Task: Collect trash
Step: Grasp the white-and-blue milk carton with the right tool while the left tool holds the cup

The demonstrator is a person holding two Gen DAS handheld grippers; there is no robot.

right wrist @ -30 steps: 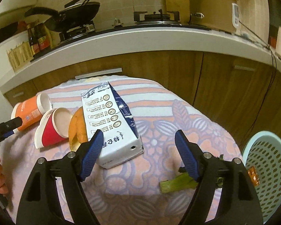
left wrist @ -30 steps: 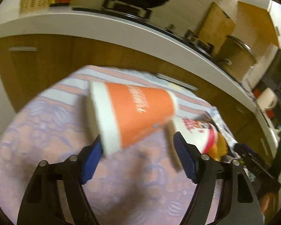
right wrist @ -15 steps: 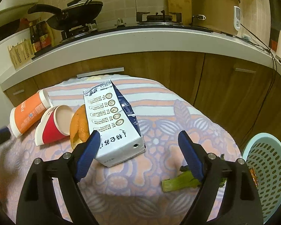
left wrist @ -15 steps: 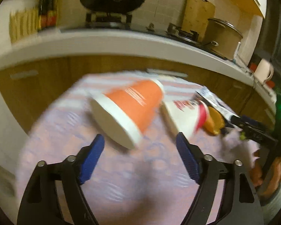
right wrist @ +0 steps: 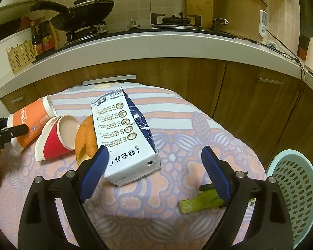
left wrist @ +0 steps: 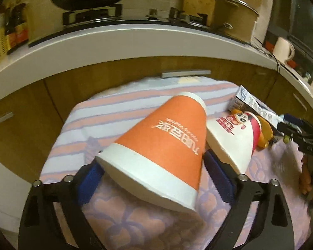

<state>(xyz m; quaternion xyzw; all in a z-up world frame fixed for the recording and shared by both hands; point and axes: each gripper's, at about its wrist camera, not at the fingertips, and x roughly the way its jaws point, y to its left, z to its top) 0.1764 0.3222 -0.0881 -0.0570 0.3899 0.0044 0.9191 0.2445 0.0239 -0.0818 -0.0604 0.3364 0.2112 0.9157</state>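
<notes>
An orange paper cup [left wrist: 167,141] lies on its side on the cloth-covered table, base end toward me. My left gripper [left wrist: 154,168] is open with its blue pads on either side of the cup's base, not pressing it. The cup also shows in the right wrist view [right wrist: 29,125]. A red and white cup [right wrist: 56,139] lies next to it, then an orange peel [right wrist: 85,137] and a white and blue carton [right wrist: 125,137]. My right gripper [right wrist: 154,173] is open and empty, just in front of the carton. A green vegetable stalk [right wrist: 200,202] lies by its right finger.
A pale blue perforated basket [right wrist: 296,195] stands off the table's right edge. The table [right wrist: 198,129] has a purple and pink patterned cloth. Wooden cabinets and a white counter [right wrist: 156,45] with a stove, wok and pot run behind it.
My left gripper swung back and moved in, so the orange cup's base now sits between its pads. My right gripper barely moved and stays open before the carton.
</notes>
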